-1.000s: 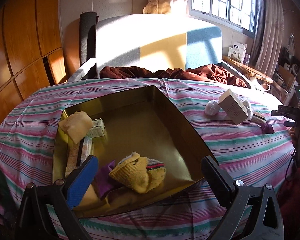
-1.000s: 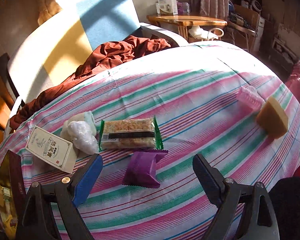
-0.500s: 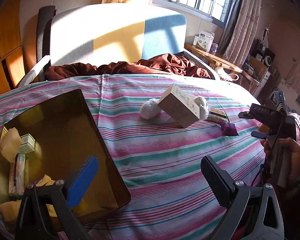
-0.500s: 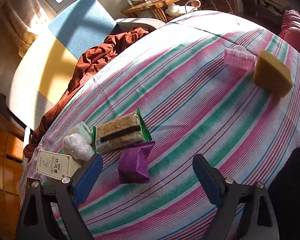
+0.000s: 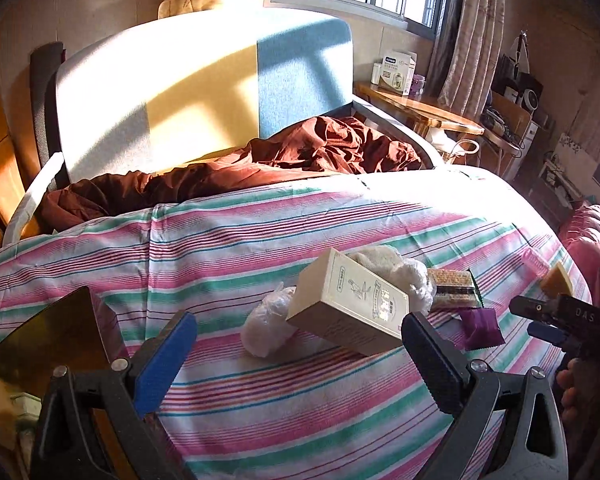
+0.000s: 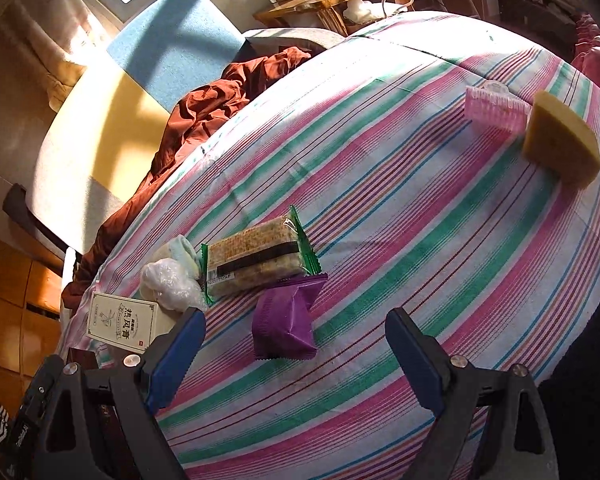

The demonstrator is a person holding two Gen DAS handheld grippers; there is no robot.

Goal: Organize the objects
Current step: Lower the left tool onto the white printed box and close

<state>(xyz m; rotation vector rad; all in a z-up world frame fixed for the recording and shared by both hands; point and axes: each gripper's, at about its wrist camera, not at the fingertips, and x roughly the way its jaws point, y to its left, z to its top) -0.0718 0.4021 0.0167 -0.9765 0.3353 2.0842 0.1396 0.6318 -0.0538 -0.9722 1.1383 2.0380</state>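
Note:
My left gripper (image 5: 300, 348) is open and empty above the striped cloth, with a cream box (image 5: 348, 304) tilted just ahead of its fingers. Beside the box lie a white plastic bundle (image 5: 268, 324) and a white fluffy bundle (image 5: 396, 268). Behind it lies a green-edged snack bar (image 5: 452, 284). A gold tray (image 5: 48, 340) shows at the left edge. My right gripper (image 6: 296, 346) is open, low over a purple packet (image 6: 284, 328) that lies between its fingers untouched. The snack bar (image 6: 256, 256), plastic bundle (image 6: 168, 284) and cream box (image 6: 120, 324) sit beyond and to the left.
A yellow sponge wedge (image 6: 560, 140) and a pink ribbed roller (image 6: 496, 108) lie at the far right of the cloth. A rumpled brown blanket (image 5: 324, 148) and a padded backrest (image 5: 204, 84) stand behind. A wooden side table (image 5: 420, 108) is at the back right.
My left gripper has swung right, away from the gold tray with its contents, and now faces the cream box. The right gripper has rolled a little; its view has tilted.

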